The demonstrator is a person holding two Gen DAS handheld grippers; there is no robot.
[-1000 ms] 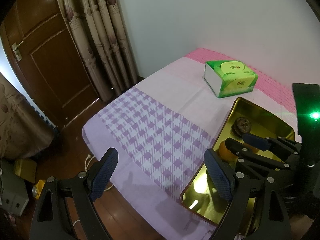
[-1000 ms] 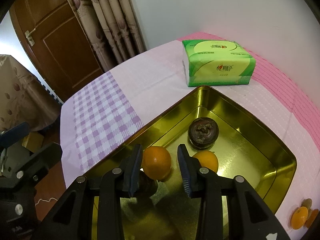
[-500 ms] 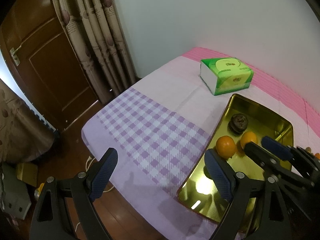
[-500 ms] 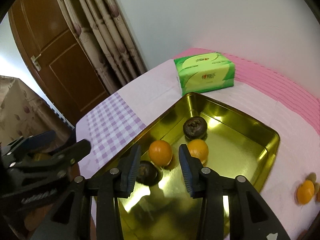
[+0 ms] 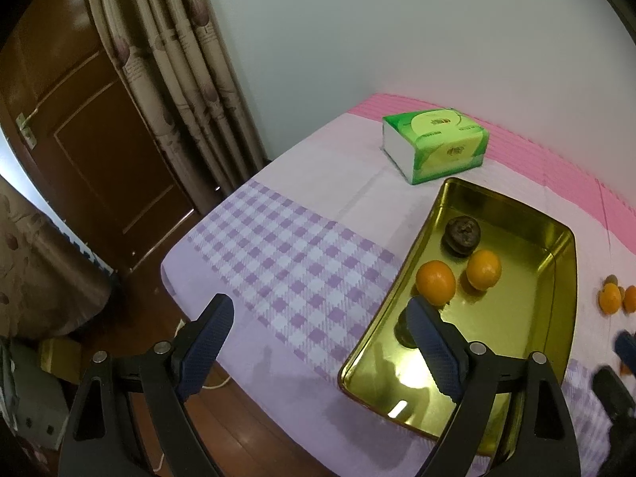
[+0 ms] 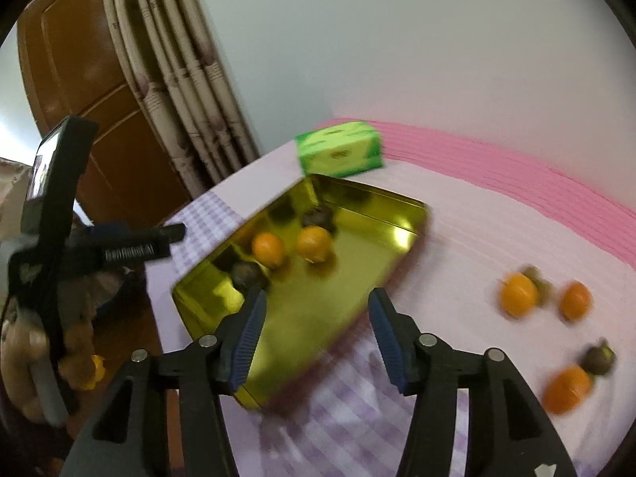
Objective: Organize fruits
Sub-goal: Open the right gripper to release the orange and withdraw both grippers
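Observation:
A gold metal tray (image 5: 556, 238) (image 6: 413, 218) lies on the clothed table. It holds two oranges (image 5: 435, 281) (image 6: 268, 248) and two dark fruits (image 5: 462, 234) (image 6: 246, 274). More oranges (image 6: 518, 293) and a dark fruit (image 6: 598, 357) lie on the cloth right of the tray. My left gripper (image 5: 318, 342) is open and empty above the table's near-left edge. My right gripper (image 6: 316, 332) is open and empty, above the tray's near-right rim.
A green tissue pack (image 5: 435, 145) (image 6: 340, 153) sits behind the tray. A white wall stands behind the table. A curtain (image 5: 175, 79) and a wooden door (image 5: 79, 151) stand to the left. The floor drops off at the table's near-left edge.
My right gripper has opened, pulled back out of the tray and swung right, leaving an orange in the tray. My left gripper has drawn back slightly and stays open.

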